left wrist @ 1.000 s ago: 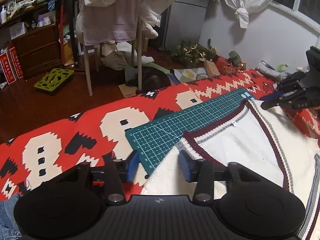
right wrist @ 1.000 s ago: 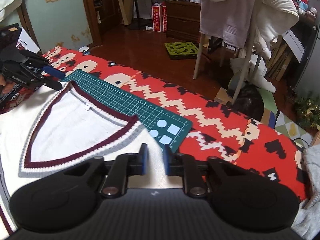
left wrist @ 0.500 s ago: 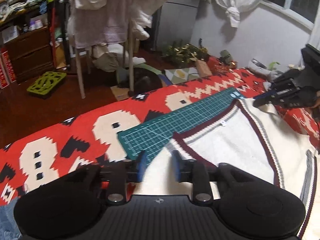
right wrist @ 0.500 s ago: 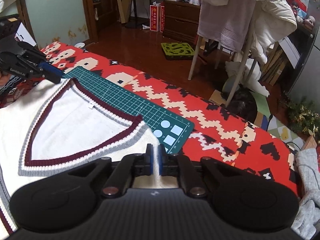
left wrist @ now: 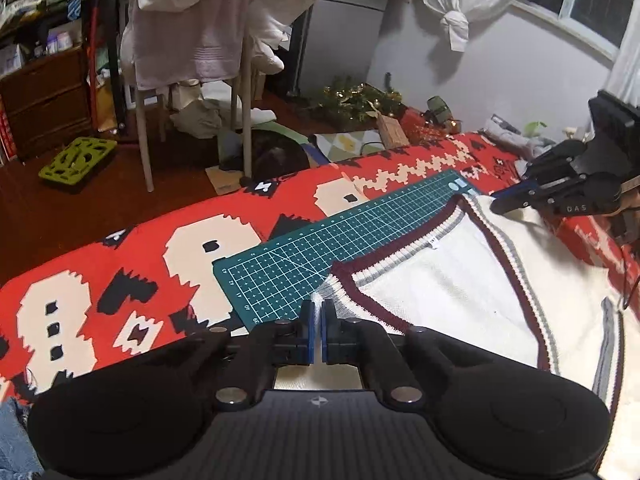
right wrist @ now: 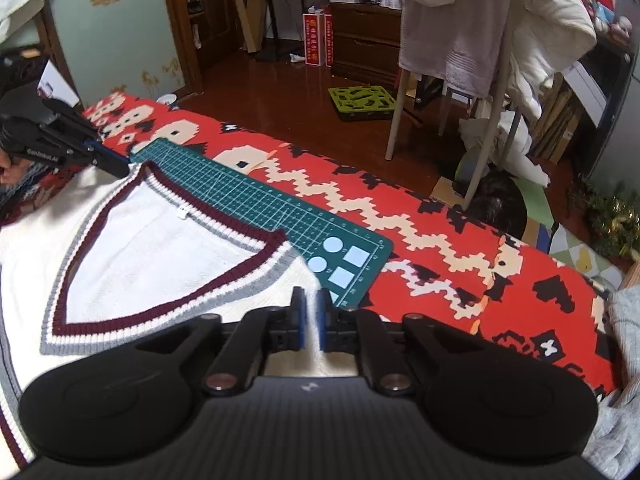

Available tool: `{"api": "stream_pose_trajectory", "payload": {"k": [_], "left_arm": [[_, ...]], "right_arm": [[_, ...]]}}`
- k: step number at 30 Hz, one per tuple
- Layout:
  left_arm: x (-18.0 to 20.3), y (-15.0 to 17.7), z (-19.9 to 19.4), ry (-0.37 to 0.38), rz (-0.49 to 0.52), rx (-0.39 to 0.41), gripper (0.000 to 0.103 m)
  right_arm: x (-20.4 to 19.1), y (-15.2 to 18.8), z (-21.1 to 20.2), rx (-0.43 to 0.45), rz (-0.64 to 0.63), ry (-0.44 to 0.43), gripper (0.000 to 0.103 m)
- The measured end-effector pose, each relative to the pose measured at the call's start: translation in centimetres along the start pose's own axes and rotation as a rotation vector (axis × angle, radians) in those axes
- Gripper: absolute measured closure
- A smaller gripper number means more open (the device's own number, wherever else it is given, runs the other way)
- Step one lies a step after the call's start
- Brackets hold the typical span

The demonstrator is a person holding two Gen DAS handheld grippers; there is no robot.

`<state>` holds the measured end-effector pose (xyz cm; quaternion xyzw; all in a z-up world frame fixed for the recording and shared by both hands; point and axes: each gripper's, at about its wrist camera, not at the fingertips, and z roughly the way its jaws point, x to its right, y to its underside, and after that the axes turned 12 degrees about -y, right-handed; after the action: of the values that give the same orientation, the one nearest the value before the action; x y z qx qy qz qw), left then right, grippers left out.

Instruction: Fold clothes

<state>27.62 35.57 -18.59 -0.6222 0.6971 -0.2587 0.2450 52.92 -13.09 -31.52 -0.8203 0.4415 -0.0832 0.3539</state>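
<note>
Sweater (left wrist: 448,292) lies flat, neckline toward cutting mat (left wrist: 320,256), both shoulders pinched.

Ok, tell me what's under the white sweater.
The green cutting mat runs under the white sweater's collar edge, on the red patterned blanket. How far the mat extends beneath is hidden.

Lived-in home: laundry-draped rack (left wrist: 208,20) (knotted curtain (left wrist: 454,26))

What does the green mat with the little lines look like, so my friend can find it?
Look at the red patterned blanket. On it lies a white sweater with a maroon V-neck; poking out from under its collar is the dark green cutting mat. Only it has a white grid, with pale circles and squares at one end.
</note>
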Motion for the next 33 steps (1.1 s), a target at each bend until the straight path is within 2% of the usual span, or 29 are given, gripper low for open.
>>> {"api": "stream_pose_trajectory", "payload": {"k": [4, 8, 14, 21, 27, 33], "left_arm": [[0.9, -0.1, -1.1, -0.048, 0.026, 0.025, 0.101], [1.4, -0.4, -4.3, -0.077, 0.011, 0.086, 0.101], [3.3, -0.2, -12.0, -0.087, 0.014, 0.164, 0.101], [7.1, 2.7, -21.5, -0.054, 0.029, 0.21, 0.101], [10.2, 6.4, -24.8, -0.014, 0.066, 0.123, 0.101], [13.3, 10.3, -27.1, 0.023, 0.113, 0.015, 0.101]], "right_arm": [[-1.0, -0.2, -0.9, 0.018, -0.01, 0.028, 0.099], [-2.6, -0.7, -3.7, 0.068, -0.017, 0.051, 0.099], [-7.4, -0.5, -10.6, 0.13, -0.062, 0.059, 0.099], [-15.9, 2.6, -19.0, 0.13, -0.163, 0.055, 0.1], [-22.4, 6.1, -23.7, 0.071, -0.231, 0.035, 0.1], [-26.6, 9.4, -24.2, -0.058, -0.273, -0.047, 0.1]]}}
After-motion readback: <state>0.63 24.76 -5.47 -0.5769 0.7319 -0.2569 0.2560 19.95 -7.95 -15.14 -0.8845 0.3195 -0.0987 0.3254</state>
